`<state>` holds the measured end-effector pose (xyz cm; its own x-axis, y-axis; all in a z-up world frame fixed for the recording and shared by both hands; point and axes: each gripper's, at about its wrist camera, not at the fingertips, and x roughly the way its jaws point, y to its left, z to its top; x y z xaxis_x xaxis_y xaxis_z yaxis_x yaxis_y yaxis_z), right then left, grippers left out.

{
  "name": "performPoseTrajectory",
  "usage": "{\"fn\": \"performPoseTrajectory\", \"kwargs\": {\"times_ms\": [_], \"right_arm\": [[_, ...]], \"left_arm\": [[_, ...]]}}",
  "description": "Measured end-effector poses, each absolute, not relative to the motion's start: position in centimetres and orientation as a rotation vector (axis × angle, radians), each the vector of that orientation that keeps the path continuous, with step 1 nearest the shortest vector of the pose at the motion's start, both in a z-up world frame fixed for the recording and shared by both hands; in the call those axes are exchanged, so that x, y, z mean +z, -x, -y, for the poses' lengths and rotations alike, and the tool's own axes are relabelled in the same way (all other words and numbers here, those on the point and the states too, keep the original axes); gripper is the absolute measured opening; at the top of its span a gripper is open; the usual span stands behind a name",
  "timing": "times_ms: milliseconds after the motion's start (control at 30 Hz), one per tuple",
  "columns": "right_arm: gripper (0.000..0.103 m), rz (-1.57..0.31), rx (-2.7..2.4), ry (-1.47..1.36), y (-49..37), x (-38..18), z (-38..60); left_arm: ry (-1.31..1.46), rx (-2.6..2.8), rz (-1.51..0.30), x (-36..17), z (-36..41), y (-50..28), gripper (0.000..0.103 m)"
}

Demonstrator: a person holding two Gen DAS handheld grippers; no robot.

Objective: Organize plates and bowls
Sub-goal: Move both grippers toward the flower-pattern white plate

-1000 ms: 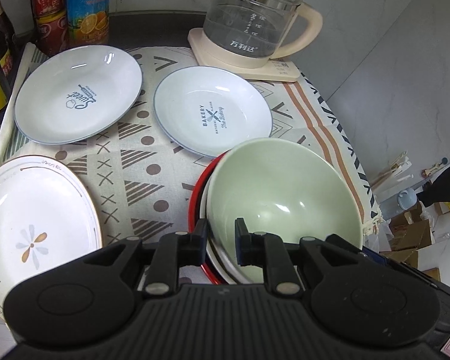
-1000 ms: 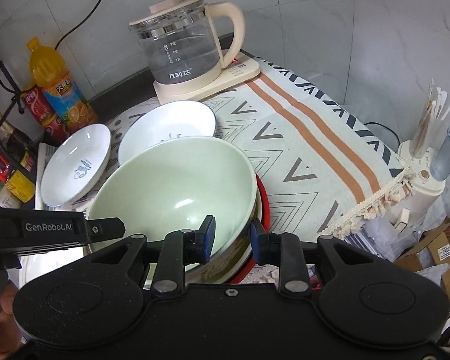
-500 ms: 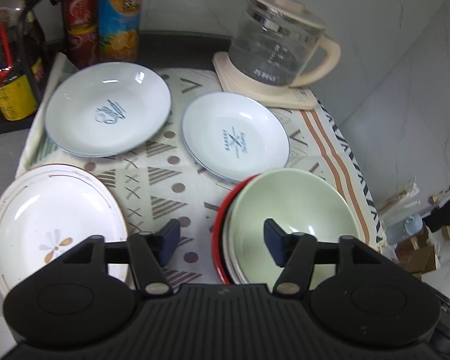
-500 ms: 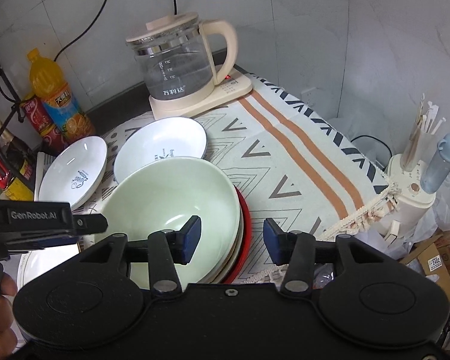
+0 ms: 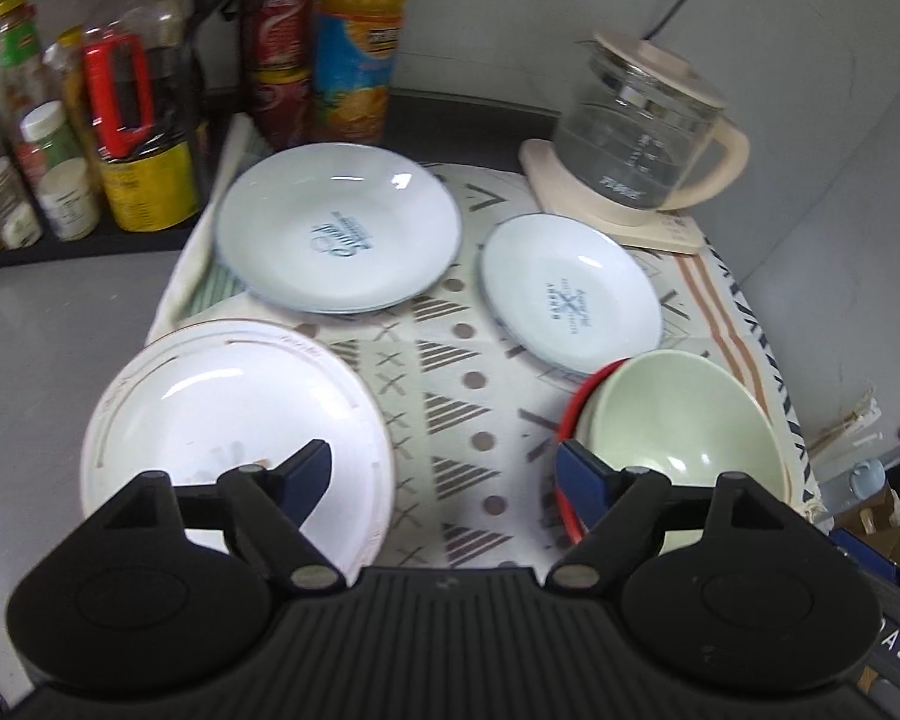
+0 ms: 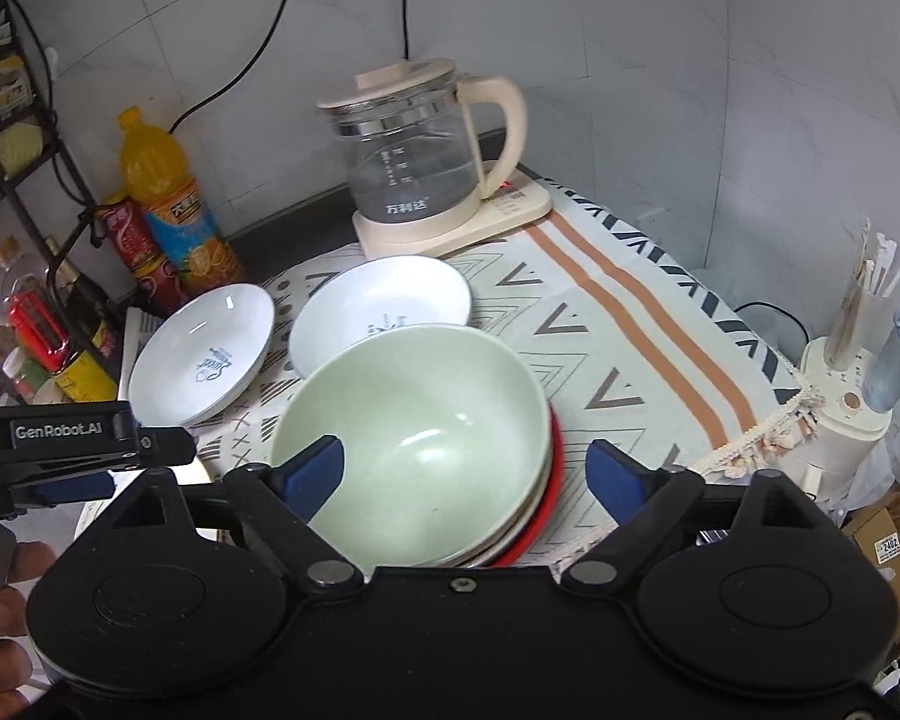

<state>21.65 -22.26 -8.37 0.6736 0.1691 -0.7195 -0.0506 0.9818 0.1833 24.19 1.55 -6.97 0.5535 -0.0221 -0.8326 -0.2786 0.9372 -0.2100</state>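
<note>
The green bowl [image 6: 414, 438] sits nested on a white dish and a red plate [image 6: 555, 480] in the centre of the right wrist view, a tidy stack on the patterned cloth [image 6: 618, 348] covering the surface. Both grippers have just been opening and nothing lies between either pair of fingers: the right gripper [image 6: 468, 468] gapes wide around the bowl's near side without touching, and the left gripper [image 5: 444, 474] hangs open over bare cloth. I judge the bowl is released. Three plates remain apart: the flowered plate [image 5: 234, 420] lower left, two white ones [image 5: 336, 228] [image 5: 570, 294] above.
</note>
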Motion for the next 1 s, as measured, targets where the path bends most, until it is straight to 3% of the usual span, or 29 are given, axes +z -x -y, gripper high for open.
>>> {"fn": "performPoseTrajectory", "kwargs": {"times_ms": [567, 1000], "right_arm": [[0.098, -0.808, 0.268, -0.084, -20.4, -8.4, 15.3], [0.098, -0.879, 0.403, -0.010, -19.8, -9.8, 9.6]], "left_arm": [[0.388, 0.304, -0.968, -7.0, -8.1, -19.8, 0.080], [0.437, 0.393, -0.976, -7.4, -11.9, -17.6, 0.080]]}}
